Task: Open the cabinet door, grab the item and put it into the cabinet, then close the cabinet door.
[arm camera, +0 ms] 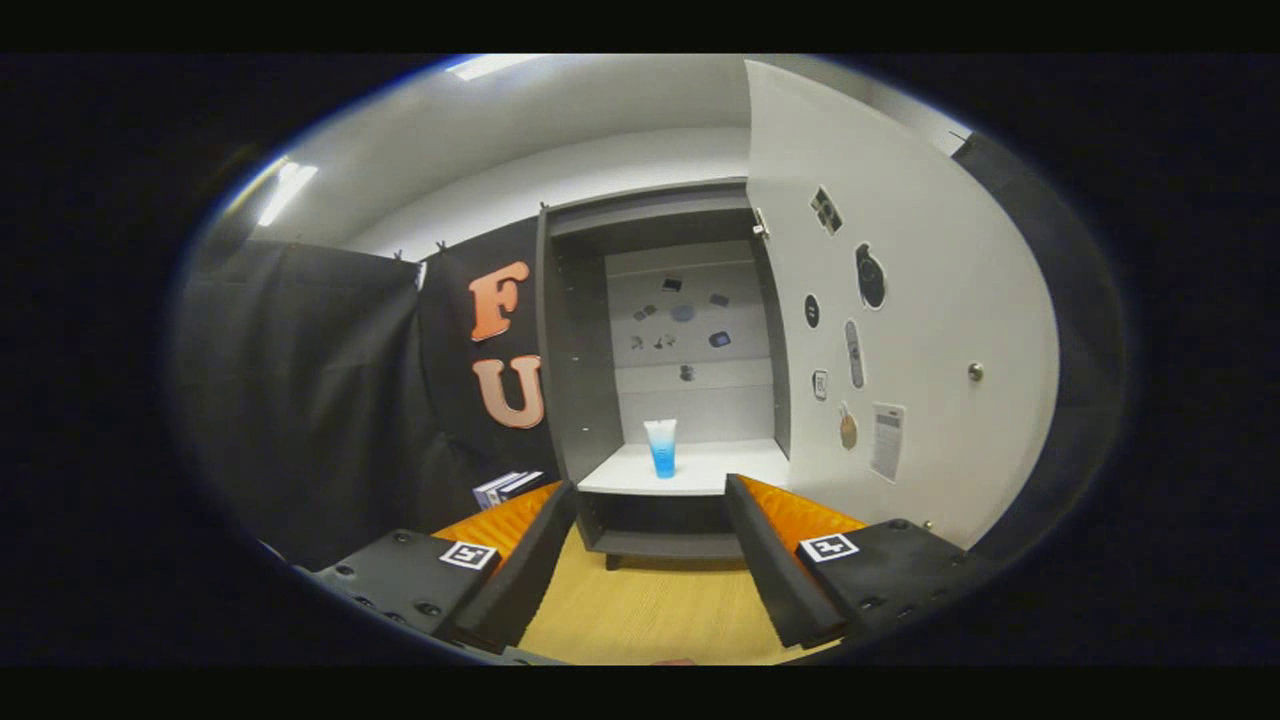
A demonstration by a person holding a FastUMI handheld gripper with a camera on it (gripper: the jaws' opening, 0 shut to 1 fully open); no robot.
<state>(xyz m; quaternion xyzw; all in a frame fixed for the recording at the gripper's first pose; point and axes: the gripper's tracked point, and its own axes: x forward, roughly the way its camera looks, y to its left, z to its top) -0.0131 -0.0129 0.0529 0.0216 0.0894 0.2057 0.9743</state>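
A grey cabinet (pixel 575 350) stands straight ahead with its white door (pixel 930 300) swung wide open to the right. On its white shelf (pixel 720 470) a small blue and white tube (pixel 661 448) stands upright, near the shelf's front left. My gripper (pixel 650 510) is open with nothing between its fingers; the fingertips frame the shelf's front edge from a short distance back. The tube is beyond the fingers, apart from them.
The open door carries several stickers and a small round knob (pixel 975 372). A wooden tabletop (pixel 650 610) lies under the fingers. A stack of small boxes (pixel 508 487) sits left of the cabinet against the black cloth wall. Stickers dot the cabinet's back panel (pixel 690 320).
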